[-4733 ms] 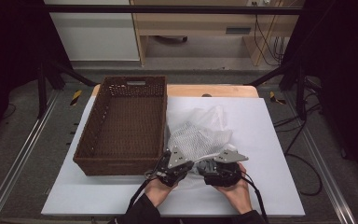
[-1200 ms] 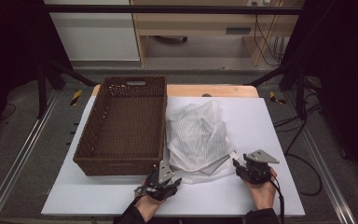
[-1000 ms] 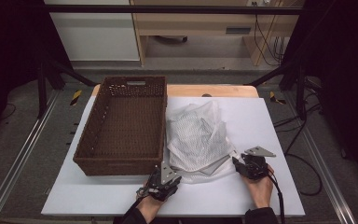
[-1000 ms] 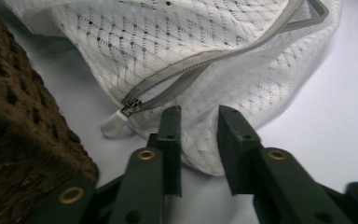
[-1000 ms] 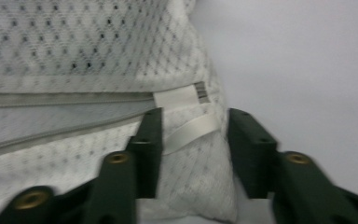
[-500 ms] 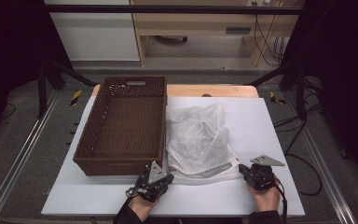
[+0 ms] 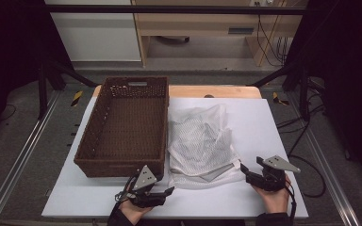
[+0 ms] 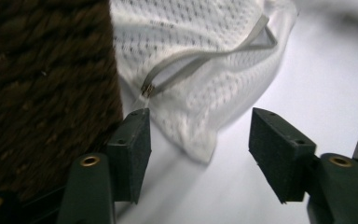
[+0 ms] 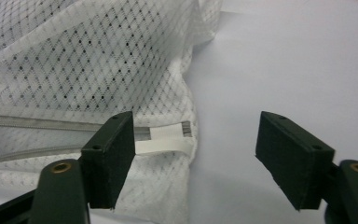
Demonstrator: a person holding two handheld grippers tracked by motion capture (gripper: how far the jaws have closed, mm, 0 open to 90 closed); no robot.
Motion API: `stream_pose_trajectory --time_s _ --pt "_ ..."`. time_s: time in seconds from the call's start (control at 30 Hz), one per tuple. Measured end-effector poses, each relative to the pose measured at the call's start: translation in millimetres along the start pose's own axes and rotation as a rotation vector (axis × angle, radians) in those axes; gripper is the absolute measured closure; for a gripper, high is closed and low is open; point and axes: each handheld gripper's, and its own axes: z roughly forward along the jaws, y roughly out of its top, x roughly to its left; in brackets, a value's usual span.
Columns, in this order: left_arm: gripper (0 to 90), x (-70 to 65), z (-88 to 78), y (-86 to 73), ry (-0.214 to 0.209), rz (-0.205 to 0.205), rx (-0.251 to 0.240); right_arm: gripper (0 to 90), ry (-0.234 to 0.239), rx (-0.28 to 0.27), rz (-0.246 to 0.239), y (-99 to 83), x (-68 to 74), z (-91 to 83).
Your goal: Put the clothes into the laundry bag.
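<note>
High view: a white mesh bag (image 7: 200, 143) lies spread on the white table (image 7: 273, 117) at centre frame, just right of a brown wicker basket (image 7: 122, 127). The left gripper (image 7: 158, 193), at lower left of the bag, and the right gripper (image 7: 245, 170), at its lower right corner, both have their jaws spread, having just been opening, with nothing clamped. Left gripper view: the bag's corner and zipper (image 8: 177, 70) lie above and between the parted jaws, untouched. Right gripper view: the bag's edge with a white tab (image 9: 165, 144) sits by the left jaw; bare table fills the gap.
</note>
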Motion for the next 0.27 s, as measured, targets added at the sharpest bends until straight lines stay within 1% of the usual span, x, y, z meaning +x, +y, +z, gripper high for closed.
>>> stream_pose_trajectory --time_s 0.1,0.17,0.27 --pt "35.4 4.2 -5.1 -2.4 0.006 -0.003 -0.002 25.1 -0.01 -0.001 0.007 -0.2 -4.9 -2.6" --pt "34.0 8.2 -9.0 -3.3 0.019 -0.005 -0.009 23.7 -0.024 -0.008 0.005 -0.5 -7.1 -4.0" --pt "33.0 13.2 -12.9 -5.2 0.019 -0.012 -0.006 22.4 -0.028 -0.014 0.009 -0.8 -9.9 -5.9"
